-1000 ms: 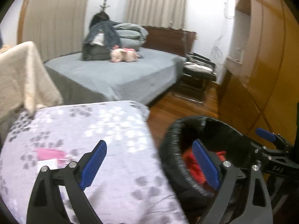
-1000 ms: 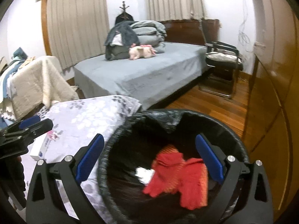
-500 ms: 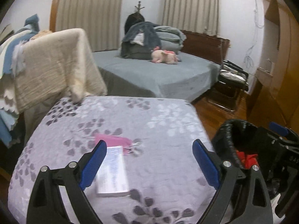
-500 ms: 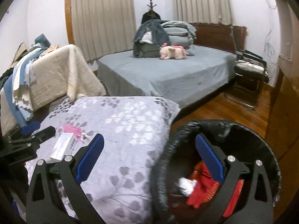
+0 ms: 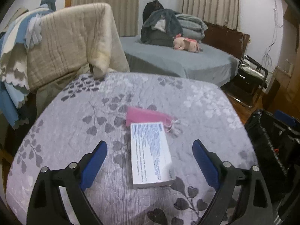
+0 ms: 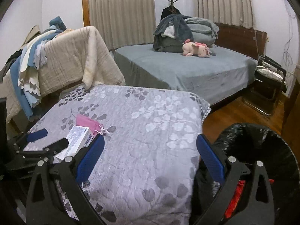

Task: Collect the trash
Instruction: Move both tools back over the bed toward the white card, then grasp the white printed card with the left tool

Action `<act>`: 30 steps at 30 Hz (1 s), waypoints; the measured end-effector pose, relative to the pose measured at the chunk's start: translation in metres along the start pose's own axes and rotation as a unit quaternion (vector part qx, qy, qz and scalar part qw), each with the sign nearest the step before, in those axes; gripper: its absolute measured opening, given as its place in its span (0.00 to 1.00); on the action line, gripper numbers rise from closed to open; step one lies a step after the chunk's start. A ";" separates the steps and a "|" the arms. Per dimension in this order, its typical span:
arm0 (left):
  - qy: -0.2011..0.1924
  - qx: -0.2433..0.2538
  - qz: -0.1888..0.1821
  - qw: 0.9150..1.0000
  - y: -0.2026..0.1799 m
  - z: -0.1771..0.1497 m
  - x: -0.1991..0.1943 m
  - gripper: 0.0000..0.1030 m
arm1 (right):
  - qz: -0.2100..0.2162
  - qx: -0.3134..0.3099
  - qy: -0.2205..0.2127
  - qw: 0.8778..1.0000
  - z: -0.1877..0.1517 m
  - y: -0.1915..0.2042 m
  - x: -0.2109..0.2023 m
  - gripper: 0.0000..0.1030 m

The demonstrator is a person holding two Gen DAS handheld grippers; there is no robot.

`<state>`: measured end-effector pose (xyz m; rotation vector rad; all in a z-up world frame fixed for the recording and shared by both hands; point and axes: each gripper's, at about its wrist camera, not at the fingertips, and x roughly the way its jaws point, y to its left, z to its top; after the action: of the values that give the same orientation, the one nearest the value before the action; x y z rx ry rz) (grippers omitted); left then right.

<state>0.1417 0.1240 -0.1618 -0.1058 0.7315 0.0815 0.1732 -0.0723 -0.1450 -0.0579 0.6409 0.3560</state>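
Hovering my left gripper (image 5: 149,159) over the quilt (image 5: 93,112), jaws spread wide and empty, the box (image 5: 150,153) lying flat between the blue pads at 12 o'clock. A pink pouch (image 5: 146,115) lies just beyond it, touching the box's far end.

My right gripper (image 6: 150,153) is also wide, holding nothing. The bin (image 6: 262,146) sits at its 4 o'clock, off the quilt's corner.

Progress, as I judge it: red scraps (image 6: 234,202) already lie in the bin; the box and perhaps the pouch are left. Nothing gripped yet.

Surface: grey-lilac quilt, leaf print, soft and padded; I expect the box to sink a little under the pads.

Room: bed (image 6: 187,71) at 12 o'clock with folded blankets and a plush toy (image 6: 196,49); draped chair (image 5: 65,43) at 10 o'clock; wood floor (image 6: 234,114) at 2 o'clock.
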 end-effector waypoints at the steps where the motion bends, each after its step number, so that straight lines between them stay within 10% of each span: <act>1: 0.004 0.000 0.001 1.000 0.001 -0.001 0.005 0.86 | 0.001 -0.003 0.003 1.000 -0.001 0.002 0.005 0.93; 16: 0.065 -0.013 -0.017 0.998 0.004 -0.012 0.053 0.59 | 0.005 -0.006 0.023 1.000 0.004 0.005 0.043 0.93; 30: 0.033 -0.048 -0.008 0.998 0.035 -0.006 0.016 0.54 | 0.029 -0.023 0.026 0.999 0.013 0.036 0.060 0.93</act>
<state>0.1454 0.1585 -0.1796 -0.2074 0.7932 0.0977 0.2127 -0.0177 -0.1683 -0.0923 0.6873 0.4254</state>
